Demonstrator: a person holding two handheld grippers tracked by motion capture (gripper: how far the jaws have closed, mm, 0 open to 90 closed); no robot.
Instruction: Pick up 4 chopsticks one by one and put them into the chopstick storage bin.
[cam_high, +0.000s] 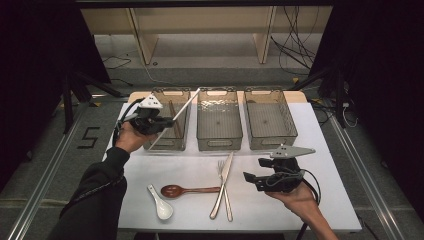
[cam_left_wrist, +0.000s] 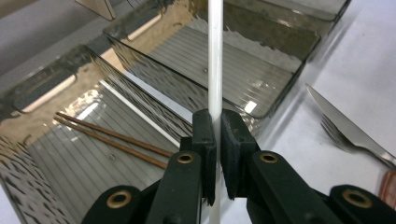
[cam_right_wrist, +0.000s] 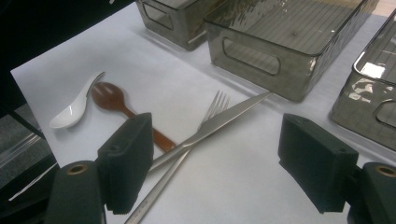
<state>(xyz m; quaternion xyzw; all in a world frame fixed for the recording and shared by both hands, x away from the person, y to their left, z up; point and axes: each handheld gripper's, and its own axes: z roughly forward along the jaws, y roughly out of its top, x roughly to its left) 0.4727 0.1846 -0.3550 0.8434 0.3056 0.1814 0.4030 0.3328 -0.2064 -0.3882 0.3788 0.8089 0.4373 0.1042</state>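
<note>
My left gripper (cam_high: 166, 123) is shut on a long white stick (cam_high: 184, 106), held slanting above the left smoky bin (cam_high: 170, 145). In the left gripper view the jaws (cam_left_wrist: 217, 125) pinch the white stick (cam_left_wrist: 215, 60), and a pair of brown chopsticks (cam_left_wrist: 112, 140) lies inside the bin below. My right gripper (cam_high: 253, 173) hovers open over the table's right front, nothing between its jaws (cam_right_wrist: 222, 156). Ahead of it a knife (cam_right_wrist: 224, 119) lies crossed over a fork (cam_right_wrist: 214, 106), with a brown wooden spoon (cam_right_wrist: 109, 95) and a white ceramic spoon (cam_right_wrist: 74, 109) further off.
Three smoky plastic bins stand in a row at the back of the white table (cam_high: 325, 200); the middle bin (cam_high: 219, 142) and right bin (cam_high: 272, 141) hold nothing. The knife (cam_high: 223, 182), wooden spoon (cam_high: 190, 190) and white spoon (cam_high: 161, 202) lie near the front edge.
</note>
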